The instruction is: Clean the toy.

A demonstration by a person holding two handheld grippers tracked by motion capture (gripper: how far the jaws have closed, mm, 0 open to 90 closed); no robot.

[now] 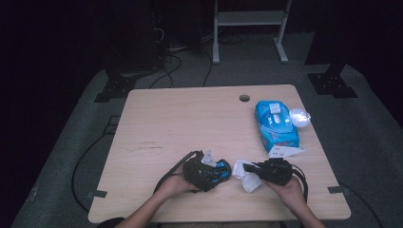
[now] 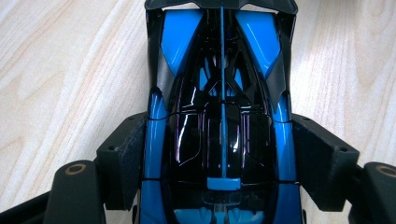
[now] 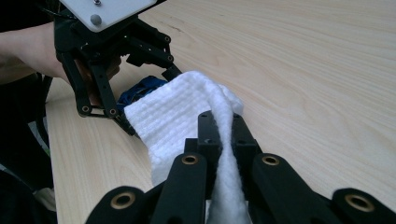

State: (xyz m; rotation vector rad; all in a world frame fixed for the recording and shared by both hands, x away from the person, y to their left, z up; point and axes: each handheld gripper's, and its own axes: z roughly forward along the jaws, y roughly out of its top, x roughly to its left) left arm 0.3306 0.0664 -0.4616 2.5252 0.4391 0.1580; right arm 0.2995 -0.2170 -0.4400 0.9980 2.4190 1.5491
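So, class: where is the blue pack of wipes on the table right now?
In the high view the pack of wipes lies near the table's right edge, beyond the right gripper, with the table's round hole just up and left of it.

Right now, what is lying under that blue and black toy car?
Bare wooden table shows on both sides of the toy car, which the left gripper clamps at its flanks. Whether its wheels touch the wood cannot be seen; the car's body covers them.

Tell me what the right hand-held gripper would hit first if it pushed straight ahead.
Probably the blue and black toy car held in the left hand-held gripper. The white wipe the right hand-held gripper pinches would likely touch it first.
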